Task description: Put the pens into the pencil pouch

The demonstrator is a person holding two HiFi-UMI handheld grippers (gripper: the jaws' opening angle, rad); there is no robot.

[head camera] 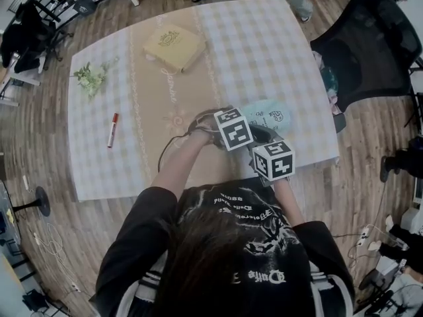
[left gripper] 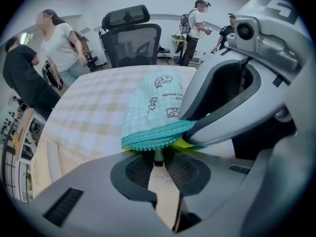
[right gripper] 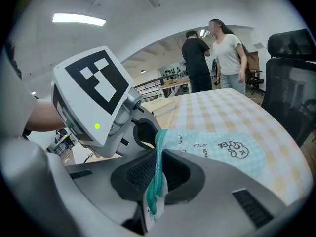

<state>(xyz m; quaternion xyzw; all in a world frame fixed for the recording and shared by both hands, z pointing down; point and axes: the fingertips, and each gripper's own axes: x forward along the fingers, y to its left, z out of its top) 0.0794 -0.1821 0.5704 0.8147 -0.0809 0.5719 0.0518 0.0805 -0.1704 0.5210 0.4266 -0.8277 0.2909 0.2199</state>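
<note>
- the right tool pinches the edge of the pouch, just right of the middle of the head view.
- the left tool is narrow and seems to nip the zip tab.
- step: opening the pouch. next, pull it open, then fetch the red pen at the left.

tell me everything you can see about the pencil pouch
The pencil pouch is soft mint checked fabric with small cartoon prints and a darker teal zip edge with yellow showing beneath. It rests on the checked tablecloth toward the table's near right side. The right hand-held gripper is clamped on its zip edge; the left hand-held gripper pinches a small dark tab at that edge.
</note>
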